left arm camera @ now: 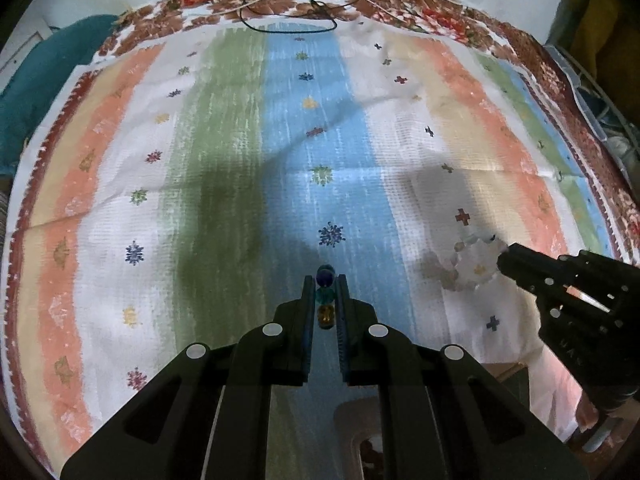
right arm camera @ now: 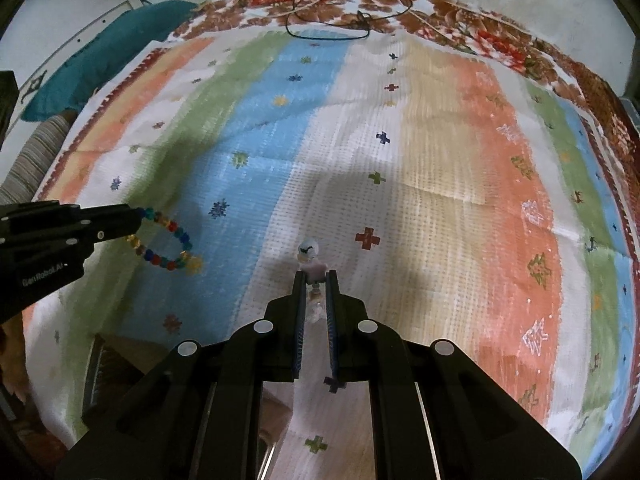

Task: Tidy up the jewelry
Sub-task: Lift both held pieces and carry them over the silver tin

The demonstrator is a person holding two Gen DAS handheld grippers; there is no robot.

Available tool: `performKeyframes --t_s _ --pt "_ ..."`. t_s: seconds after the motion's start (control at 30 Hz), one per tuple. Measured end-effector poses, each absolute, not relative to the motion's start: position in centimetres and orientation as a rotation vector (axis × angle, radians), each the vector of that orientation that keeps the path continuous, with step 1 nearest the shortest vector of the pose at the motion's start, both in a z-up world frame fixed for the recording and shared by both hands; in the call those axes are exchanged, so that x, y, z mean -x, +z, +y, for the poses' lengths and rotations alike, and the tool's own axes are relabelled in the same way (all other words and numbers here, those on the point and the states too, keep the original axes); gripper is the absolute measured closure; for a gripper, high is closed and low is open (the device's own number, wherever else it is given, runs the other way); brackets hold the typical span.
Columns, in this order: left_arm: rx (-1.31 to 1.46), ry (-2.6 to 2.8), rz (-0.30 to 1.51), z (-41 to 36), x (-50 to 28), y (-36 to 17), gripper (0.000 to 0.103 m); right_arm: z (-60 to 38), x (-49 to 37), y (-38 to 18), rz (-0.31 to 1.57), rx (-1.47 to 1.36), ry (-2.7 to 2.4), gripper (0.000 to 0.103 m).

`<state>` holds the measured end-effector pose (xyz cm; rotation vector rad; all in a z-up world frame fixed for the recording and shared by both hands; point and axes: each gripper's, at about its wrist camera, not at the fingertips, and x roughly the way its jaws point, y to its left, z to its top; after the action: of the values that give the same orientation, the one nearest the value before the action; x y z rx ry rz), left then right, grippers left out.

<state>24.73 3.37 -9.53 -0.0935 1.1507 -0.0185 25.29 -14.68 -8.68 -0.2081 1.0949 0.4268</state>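
Observation:
My left gripper (left arm camera: 324,280) is shut on a bracelet of coloured beads (left arm camera: 325,294); blue, teal and amber beads show between its fingers. In the right wrist view the same bracelet (right arm camera: 170,240) hangs as a loop from the left gripper (right arm camera: 138,214) above the striped cloth. My right gripper (right arm camera: 314,276) is shut on a bracelet of pale white and clear beads (right arm camera: 310,258). In the left wrist view that pale bracelet (left arm camera: 474,264) hangs at the tip of the right gripper (left arm camera: 502,258).
A striped cloth (left arm camera: 240,160) with small flower and cross marks covers the surface, on a floral-edged cover. A black cord (left arm camera: 292,20) lies at the far edge. A teal cushion (right arm camera: 100,52) sits far left. A box edge (left arm camera: 360,432) shows below the left gripper.

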Motion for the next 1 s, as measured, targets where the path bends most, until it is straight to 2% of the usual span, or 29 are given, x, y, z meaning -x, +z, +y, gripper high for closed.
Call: performKeyframes --t_s 1.0 --pt "0.125 -0.041 1.025 2.2 -19.4 -3.5 0.094 -14.9 -20.6 -2.8 0.947 0.165 0.435 0.092"
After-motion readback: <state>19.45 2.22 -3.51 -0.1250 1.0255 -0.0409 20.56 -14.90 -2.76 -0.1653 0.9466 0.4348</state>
